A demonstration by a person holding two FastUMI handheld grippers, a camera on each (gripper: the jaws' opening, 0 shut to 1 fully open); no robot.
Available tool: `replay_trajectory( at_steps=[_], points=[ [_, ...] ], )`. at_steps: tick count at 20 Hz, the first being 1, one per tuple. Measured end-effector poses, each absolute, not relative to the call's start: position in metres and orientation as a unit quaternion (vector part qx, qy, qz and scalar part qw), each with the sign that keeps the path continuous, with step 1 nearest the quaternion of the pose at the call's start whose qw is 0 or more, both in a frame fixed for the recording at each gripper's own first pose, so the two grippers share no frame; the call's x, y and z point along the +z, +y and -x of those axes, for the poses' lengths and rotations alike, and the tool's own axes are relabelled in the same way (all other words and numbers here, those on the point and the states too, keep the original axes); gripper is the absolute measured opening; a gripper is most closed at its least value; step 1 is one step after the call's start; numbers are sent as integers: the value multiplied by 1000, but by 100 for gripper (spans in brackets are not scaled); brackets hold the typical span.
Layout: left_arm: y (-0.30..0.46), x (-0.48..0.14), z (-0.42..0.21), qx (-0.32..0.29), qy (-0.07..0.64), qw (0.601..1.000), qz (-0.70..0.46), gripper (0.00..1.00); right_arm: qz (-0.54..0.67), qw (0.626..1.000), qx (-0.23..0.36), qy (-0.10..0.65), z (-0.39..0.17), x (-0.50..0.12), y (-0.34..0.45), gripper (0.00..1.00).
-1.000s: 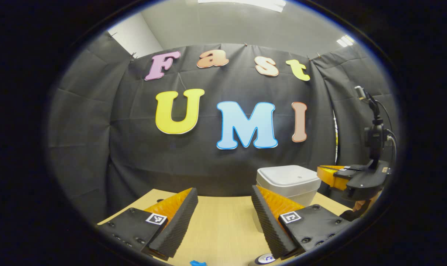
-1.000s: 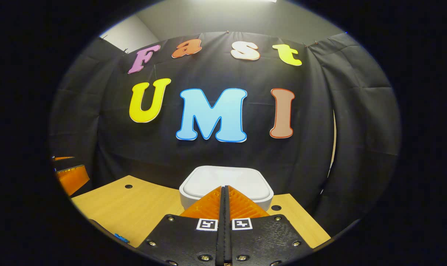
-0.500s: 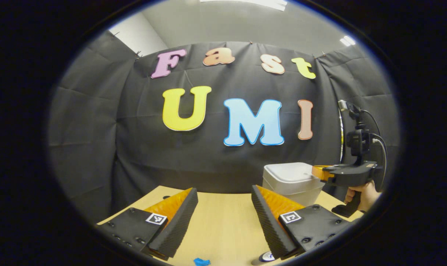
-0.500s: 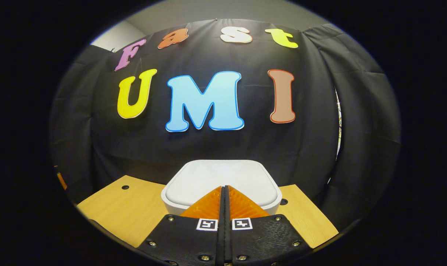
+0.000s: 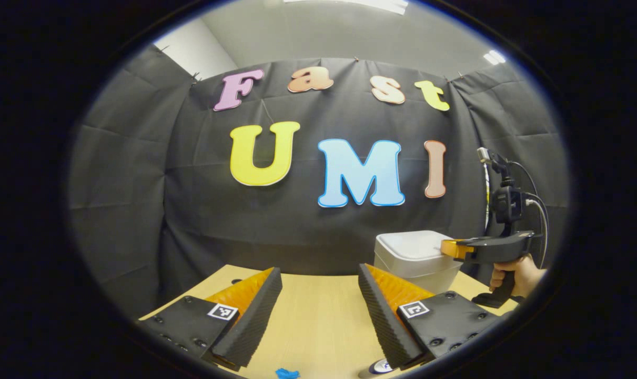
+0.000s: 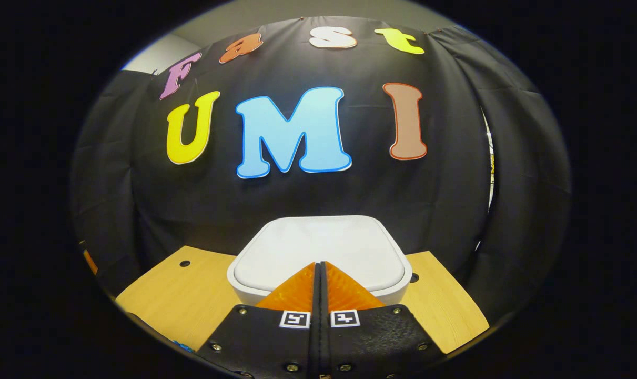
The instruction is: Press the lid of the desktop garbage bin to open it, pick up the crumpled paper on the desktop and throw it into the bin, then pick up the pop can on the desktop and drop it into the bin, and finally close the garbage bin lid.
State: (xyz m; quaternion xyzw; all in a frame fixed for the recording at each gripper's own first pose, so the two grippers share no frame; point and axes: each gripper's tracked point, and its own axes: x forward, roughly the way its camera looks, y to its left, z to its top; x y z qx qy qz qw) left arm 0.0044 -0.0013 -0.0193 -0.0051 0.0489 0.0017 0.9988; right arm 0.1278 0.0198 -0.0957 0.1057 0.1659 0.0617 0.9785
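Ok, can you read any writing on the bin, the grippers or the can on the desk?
Bin lid: nothing readable.
Left gripper: square pattern tags on the fingers, no words.
Right gripper: same kind of tags, no words.
Can: barely in view, label too small to read.

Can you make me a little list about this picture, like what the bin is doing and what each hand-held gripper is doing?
bin: white garbage bin on the wooden table, lid down
right hand-held gripper: fingers closed together, tip over the front of the lid; touching or not, cannot tell
left hand-held gripper: fingers wide apart, holding nothing, above the table
hand: grips the right hand-held gripper's handle
can: top of a can at the table's near edge
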Motion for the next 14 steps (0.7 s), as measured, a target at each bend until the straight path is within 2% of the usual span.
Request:
replay_trajectory(
  at_steps=[14],
  points=[
    [7,-12,7,17,35,999,8,95,-97,982,47,157,-132,-84,16,0]
  ],
)
